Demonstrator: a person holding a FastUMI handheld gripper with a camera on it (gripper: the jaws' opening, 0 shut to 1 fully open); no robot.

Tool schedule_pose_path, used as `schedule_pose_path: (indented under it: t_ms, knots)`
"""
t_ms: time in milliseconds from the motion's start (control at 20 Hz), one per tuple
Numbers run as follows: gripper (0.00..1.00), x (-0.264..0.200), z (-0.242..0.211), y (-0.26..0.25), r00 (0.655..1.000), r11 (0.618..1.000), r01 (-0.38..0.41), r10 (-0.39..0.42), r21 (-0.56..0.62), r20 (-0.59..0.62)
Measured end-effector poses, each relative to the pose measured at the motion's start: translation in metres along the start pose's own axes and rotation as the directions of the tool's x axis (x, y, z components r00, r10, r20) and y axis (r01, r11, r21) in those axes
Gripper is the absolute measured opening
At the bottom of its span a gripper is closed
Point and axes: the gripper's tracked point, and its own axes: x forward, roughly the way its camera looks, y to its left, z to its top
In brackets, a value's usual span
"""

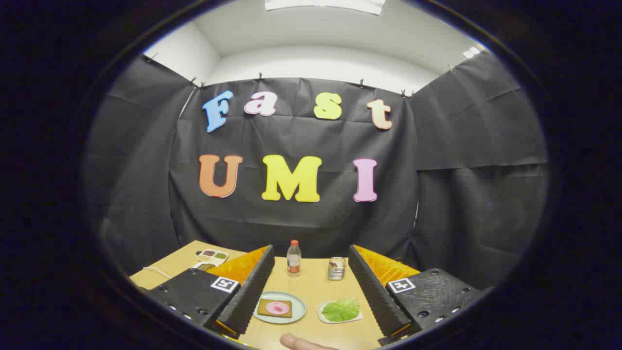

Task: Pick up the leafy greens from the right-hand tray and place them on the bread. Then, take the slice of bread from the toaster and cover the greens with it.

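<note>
Hovering spread above the desk (311,282), the hand-held gripper (311,316) should descend over the leafy greens (341,309), pinching them clear of their tray (322,316).

1. The tongs (311,272) are held level, fingers spread wide apart and gripping nothing
2. Both fingers (252,287) reach forward, angled outward from each other
3. A fingertip of the person's hand (303,343) shows just below the tongs

Greens (341,309) flat on tray (324,316); bread (274,308) on plate (297,301).
</note>
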Motion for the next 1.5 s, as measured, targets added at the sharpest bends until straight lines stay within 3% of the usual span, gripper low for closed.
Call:
schedule_pose_path:
  t_ms: [450,850,1200,1500]
  knots:
    - [0.95,0.010,-0.001,0.020,0.999,0.999,-0.040,0.040,-0.022,-0.026]
    - [0.95,0.048,-0.024,-0.015,0.996,0.997,-0.073,0.071,-0.030,-0.055]
    - [0.95,0.112,-0.113,-0.100,0.989,0.996,-0.049,0.037,-0.080,-0.145]
    - [0.96,0.165,-0.237,-0.157,0.926,0.999,-0.024,0.006,-0.044,-0.377]
